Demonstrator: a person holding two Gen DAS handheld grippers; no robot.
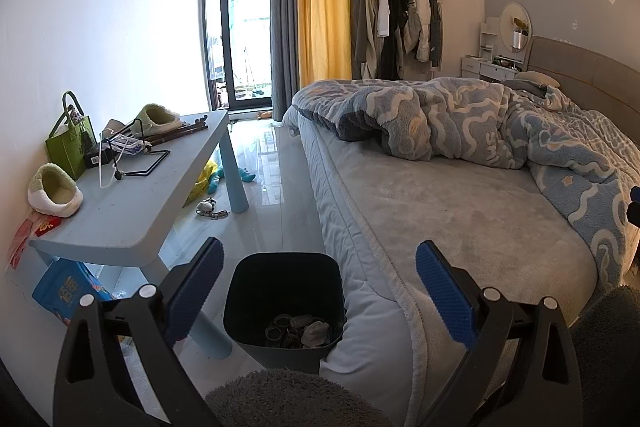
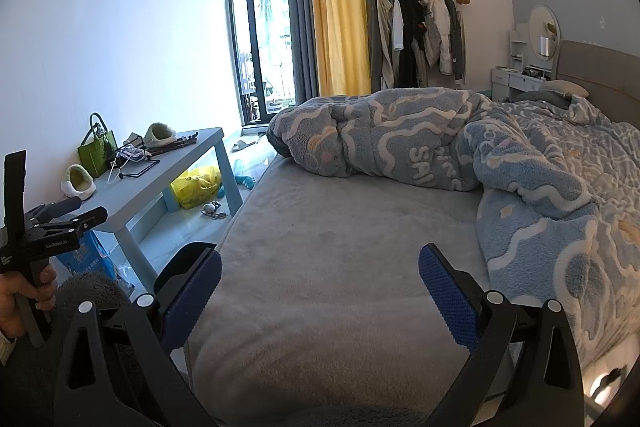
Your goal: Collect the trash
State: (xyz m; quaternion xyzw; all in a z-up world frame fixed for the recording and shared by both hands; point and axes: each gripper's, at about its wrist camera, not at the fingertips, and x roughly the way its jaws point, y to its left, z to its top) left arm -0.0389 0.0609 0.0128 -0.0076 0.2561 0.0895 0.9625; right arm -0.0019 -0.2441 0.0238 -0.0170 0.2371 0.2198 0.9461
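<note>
Both tongs are released and carry nothing: the left tongs [image 1: 320,291] hang spread above the trash bin [image 1: 286,303], and the right tongs [image 2: 320,291] hover spread over the bare grey mattress of the bed [image 2: 340,235].

The bin is the landmark. It is a dark, squarish, open-topped tub standing on the floor, pressed against the bed's padded edge on one side and just beside the near leg of the blue bench [image 1: 132,211] on the other. At its bottom lie a few dark ring-shaped pieces and a crumpled pale scrap, so it is far from full.

The step in hand looks like choosing the next piece to gather. Nothing on the mattress beside the bin reads as trash. Beyond the bin, on the floor under the bench, lie a yellow plastic bag [image 2: 196,191] and, a little nearer the bed, a small grey-white clump [image 2: 212,209]; what the clump is cannot be told. These seem the likeliest candidates.

To do it well, I would send one pair of tongs down low past the bench leg, keep them wide until they straddle the item, and pinch a fold of the bag rather than its slick flat face. The other pair should stay clear of the bin mouth so the drop goes straight in. The slippers [image 1: 54,191] on the bench are probably not trash.
</note>
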